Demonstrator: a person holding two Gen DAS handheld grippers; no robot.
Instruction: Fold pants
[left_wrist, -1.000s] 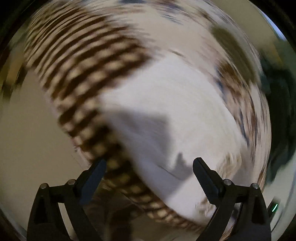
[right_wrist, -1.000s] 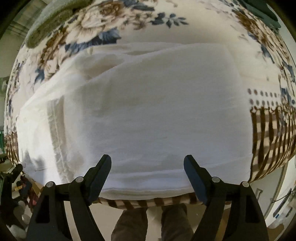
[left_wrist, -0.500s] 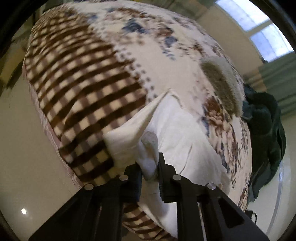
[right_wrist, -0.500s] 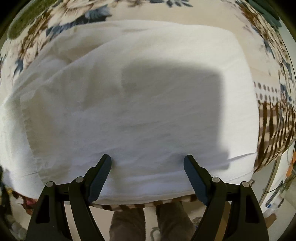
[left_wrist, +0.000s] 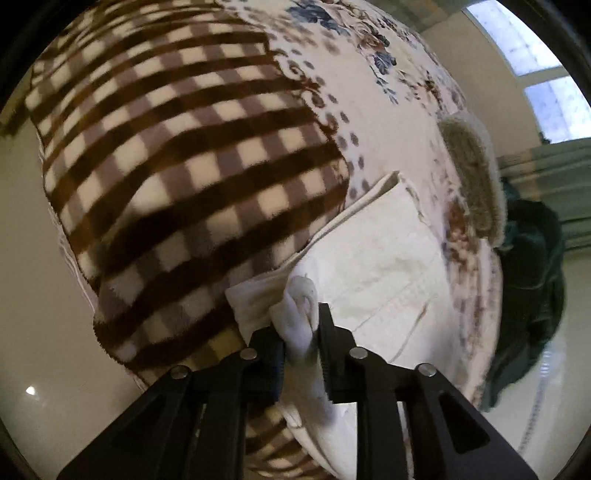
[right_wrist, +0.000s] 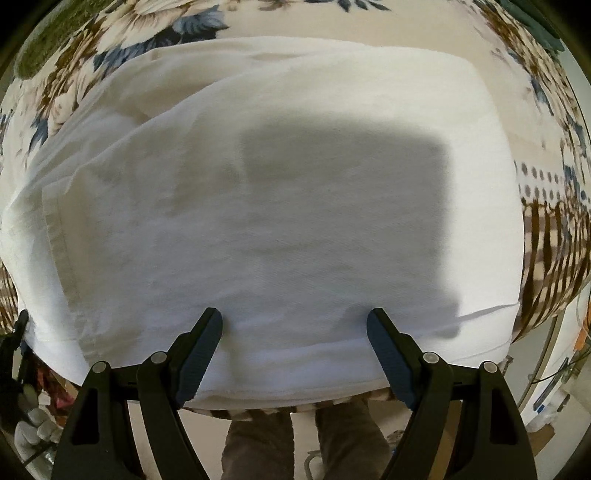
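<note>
White pants (right_wrist: 280, 192) lie folded in a wide slab on the blanket, filling the right wrist view. My right gripper (right_wrist: 295, 325) is open, its fingers just above the pants' near edge, holding nothing. In the left wrist view the pants (left_wrist: 388, 266) lie at the blanket's edge. My left gripper (left_wrist: 301, 325) is shut on a bunched corner of the pants, which bulges up between the fingers.
The blanket has a brown checked border (left_wrist: 177, 177) and a floral middle (right_wrist: 110, 48). A grey-green fuzzy item (left_wrist: 476, 184) and a dark green garment (left_wrist: 528, 288) lie beyond the pants. The person's legs (right_wrist: 306, 439) stand at the near edge. Pale floor (left_wrist: 29, 295) lies to the left.
My left gripper went from open and swinging over the pants to shut on their corner, and has since shifted slightly. My right gripper moved closer over the pants, staying open.
</note>
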